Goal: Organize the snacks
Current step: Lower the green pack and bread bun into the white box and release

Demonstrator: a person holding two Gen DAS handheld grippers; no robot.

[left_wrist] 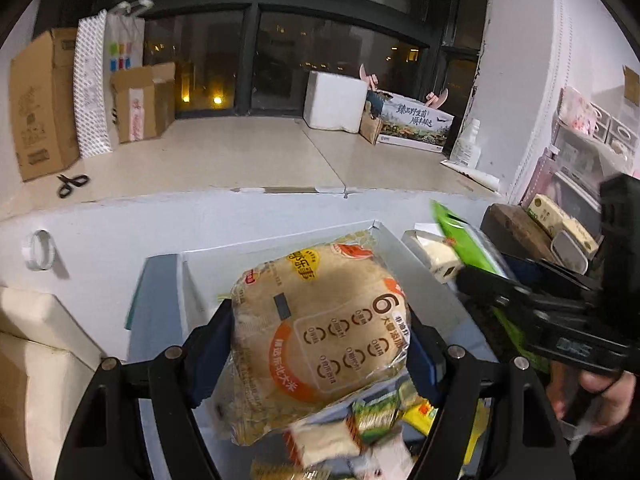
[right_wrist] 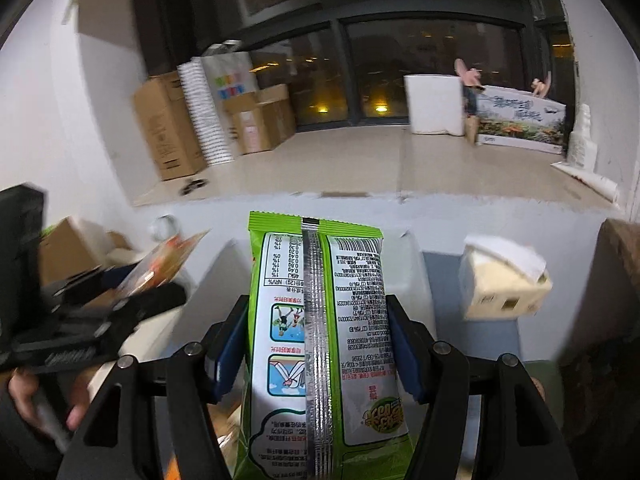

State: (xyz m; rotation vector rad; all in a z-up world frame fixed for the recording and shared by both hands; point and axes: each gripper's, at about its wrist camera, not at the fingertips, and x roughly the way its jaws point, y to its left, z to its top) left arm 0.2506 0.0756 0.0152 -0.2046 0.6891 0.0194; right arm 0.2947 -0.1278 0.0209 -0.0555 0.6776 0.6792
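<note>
Dark night windows [left_wrist: 256, 60] back a pale tiled ledge [left_wrist: 224, 160] stacked with cardboard boxes [left_wrist: 40, 104], a white foam box [left_wrist: 334, 100] and black scissors [left_wrist: 72, 185]. Below it, on a white surface, a white tray [left_wrist: 404, 256] sits under the left gripper [left_wrist: 320, 352], whose blue pads are clamped on a tan rice-cracker bag [left_wrist: 316, 340] held above loose snack packets [left_wrist: 372, 420]. The right gripper [right_wrist: 316, 356] is closed on an upright green snack bag [right_wrist: 320, 340], back seam facing the camera. A small house-shaped box [right_wrist: 504, 284] stands just right of it.
</note>
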